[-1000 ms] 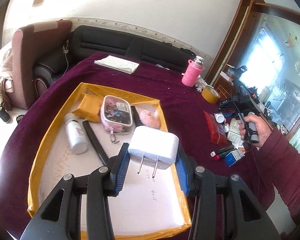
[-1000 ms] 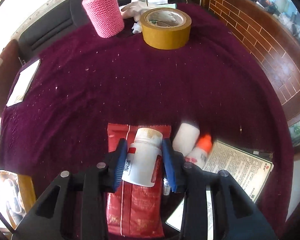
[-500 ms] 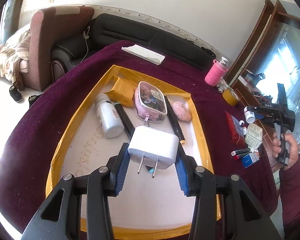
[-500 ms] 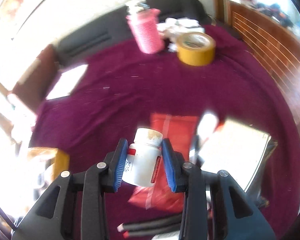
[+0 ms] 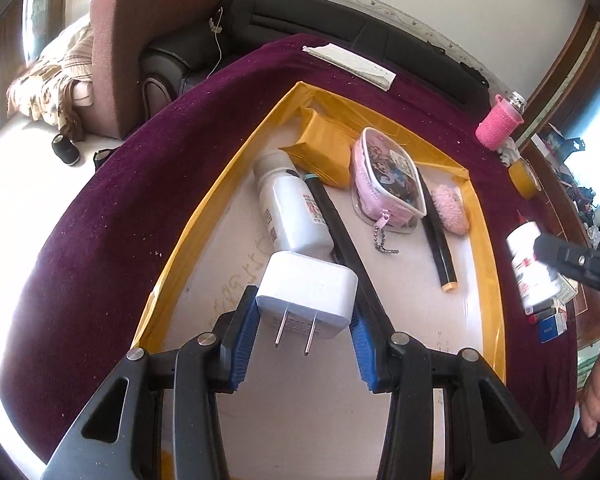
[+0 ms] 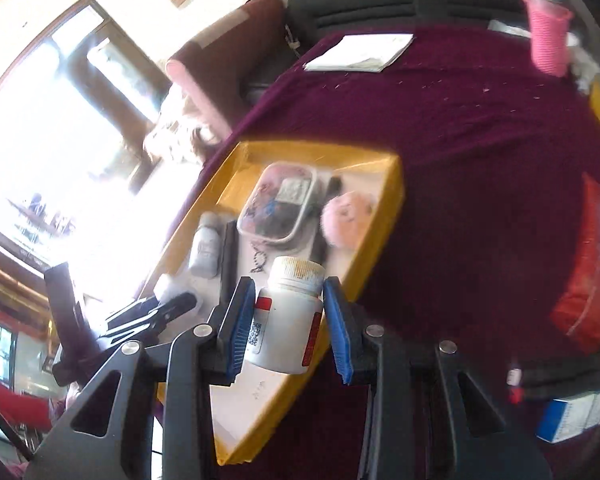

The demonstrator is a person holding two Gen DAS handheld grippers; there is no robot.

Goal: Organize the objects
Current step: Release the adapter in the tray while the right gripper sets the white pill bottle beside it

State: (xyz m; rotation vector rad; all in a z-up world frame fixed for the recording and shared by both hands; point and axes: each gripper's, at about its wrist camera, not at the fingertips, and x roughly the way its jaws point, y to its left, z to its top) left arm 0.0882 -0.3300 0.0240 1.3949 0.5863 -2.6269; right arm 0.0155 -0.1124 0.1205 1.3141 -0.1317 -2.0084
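Note:
My left gripper (image 5: 304, 326) is shut on a white plug adapter (image 5: 307, 294), prongs toward the camera, held over the yellow-rimmed tray (image 5: 488, 248). My right gripper (image 6: 289, 322) is shut on a white pill bottle (image 6: 288, 320) with a red label, held above the tray's right rim (image 6: 380, 240). The pill bottle also shows in the left wrist view (image 5: 530, 268) at the right. The tray holds a white bottle (image 5: 290, 212), a pink pouch (image 5: 388, 186), a yellow packet (image 5: 322, 150), two black sticks and a pink puff (image 5: 450, 208).
On the maroon tablecloth lie a red packet (image 6: 588, 268), a blue-white box (image 6: 572, 418), a pink knitted cup (image 6: 548, 36), a tape roll (image 5: 524, 178) and white papers (image 6: 360, 54). A sofa and an armchair stand beyond the table.
My right gripper lifted the pill bottle off the red packet and swung left to the tray. My left gripper moved with the plug adapter further over the tray.

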